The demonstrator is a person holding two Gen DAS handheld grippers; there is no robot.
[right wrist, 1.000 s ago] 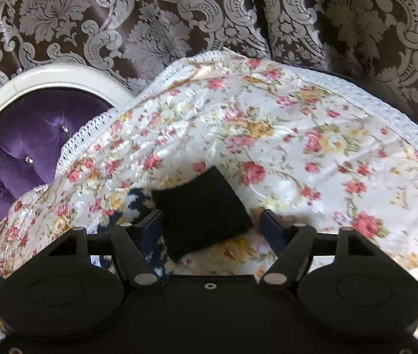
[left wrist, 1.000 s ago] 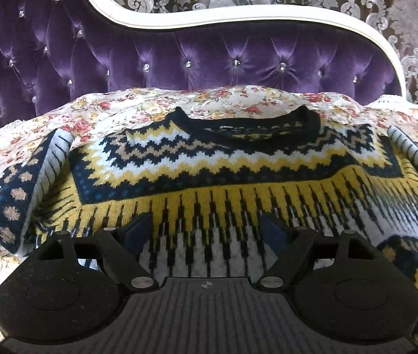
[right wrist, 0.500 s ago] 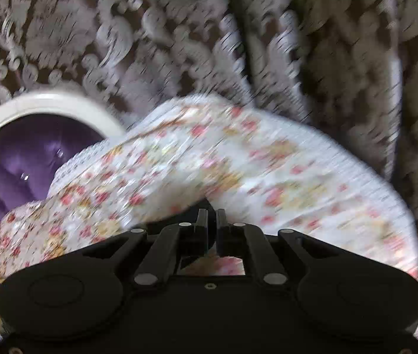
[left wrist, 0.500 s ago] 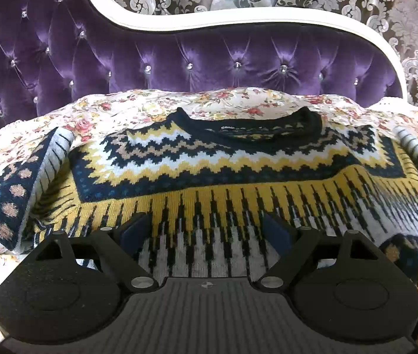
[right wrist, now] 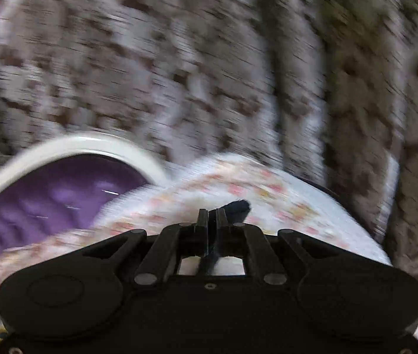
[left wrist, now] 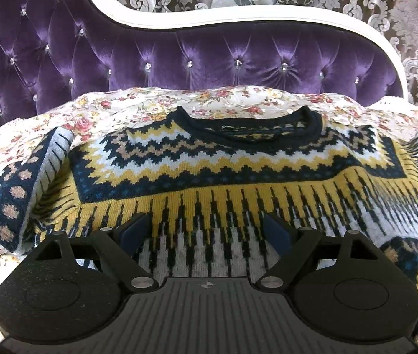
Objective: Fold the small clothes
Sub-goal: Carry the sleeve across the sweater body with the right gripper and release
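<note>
You are working on a bed under a flowered cover, and nearest you, at the bottom of the left view, your left gripper stands wide open, holding nothing, its fingers over the lower body of the sweater. The sweater lies flat, neck toward the top of the frame, one sleeve folded in at lower left. In the blurred right view your right gripper is clamped on a dark cuff. Thick, soft knit like this probably sags and stretches, so grip cuffs, hem or shoulder seams. Beyond stand the purple headboard and patterned curtains.
</note>
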